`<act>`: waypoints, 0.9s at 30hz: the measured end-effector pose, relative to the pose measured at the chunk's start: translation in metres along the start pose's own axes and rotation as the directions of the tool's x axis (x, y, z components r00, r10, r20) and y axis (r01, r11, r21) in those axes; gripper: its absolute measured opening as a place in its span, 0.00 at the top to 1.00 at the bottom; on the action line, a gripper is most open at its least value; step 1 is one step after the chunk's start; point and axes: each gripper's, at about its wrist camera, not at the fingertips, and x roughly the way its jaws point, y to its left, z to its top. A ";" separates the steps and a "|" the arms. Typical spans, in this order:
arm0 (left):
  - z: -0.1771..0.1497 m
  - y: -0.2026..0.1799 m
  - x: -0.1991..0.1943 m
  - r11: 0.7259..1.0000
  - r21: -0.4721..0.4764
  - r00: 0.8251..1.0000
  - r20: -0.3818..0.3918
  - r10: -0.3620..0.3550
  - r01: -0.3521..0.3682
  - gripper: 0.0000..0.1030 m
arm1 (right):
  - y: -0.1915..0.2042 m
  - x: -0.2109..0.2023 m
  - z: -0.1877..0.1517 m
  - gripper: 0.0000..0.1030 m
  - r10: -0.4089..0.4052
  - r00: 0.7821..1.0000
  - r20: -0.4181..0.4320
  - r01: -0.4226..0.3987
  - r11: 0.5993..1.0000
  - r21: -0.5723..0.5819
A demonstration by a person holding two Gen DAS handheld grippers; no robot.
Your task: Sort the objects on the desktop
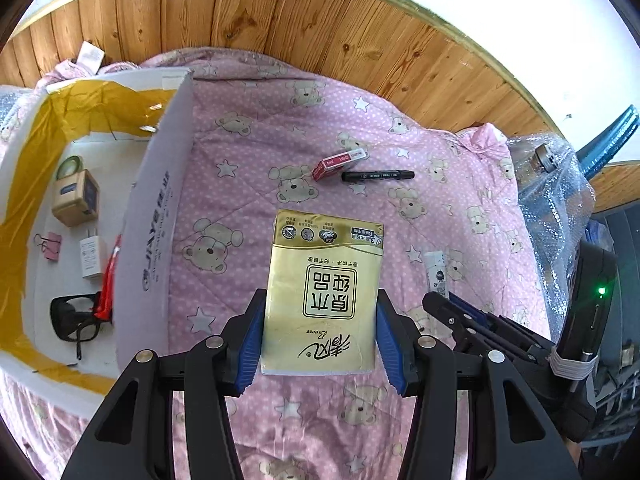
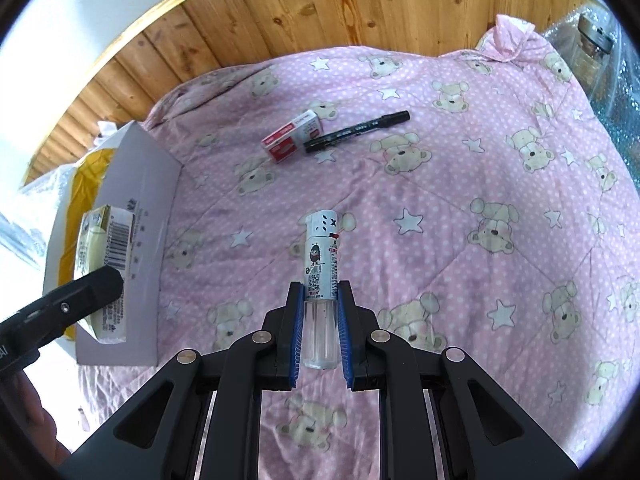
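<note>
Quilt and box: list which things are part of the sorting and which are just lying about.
Part of the sorting:
- tissue pack, held by the left gripper
- small bottle, held by the right gripper
- staple box
- black marker
- cardboard box with sorted items

Lying about:
- bubble wrap bundle
- pink quilt

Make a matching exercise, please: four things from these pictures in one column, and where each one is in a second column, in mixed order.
Things:
1. tissue pack
2. small bottle
3. black marker
4. sunglasses

Places:
A. inside the cardboard box
B. in the right gripper
C. in the left gripper
D. on the pink quilt, beside the red-and-white box

Pairs: 1-C, 2-B, 3-D, 4-A
</note>
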 end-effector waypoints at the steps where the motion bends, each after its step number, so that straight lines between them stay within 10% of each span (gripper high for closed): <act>1: -0.002 0.000 -0.004 1.000 0.002 1.000 0.007 0.000 0.000 0.50 | 0.002 -0.003 -0.002 0.84 0.002 1.000 0.004 -0.002 1.000 -0.005; 27: -0.063 0.052 -0.095 0.992 -0.123 0.988 0.148 0.036 -0.018 0.50 | 0.100 -0.047 -0.039 0.84 0.110 0.994 0.016 -0.104 0.969 -0.224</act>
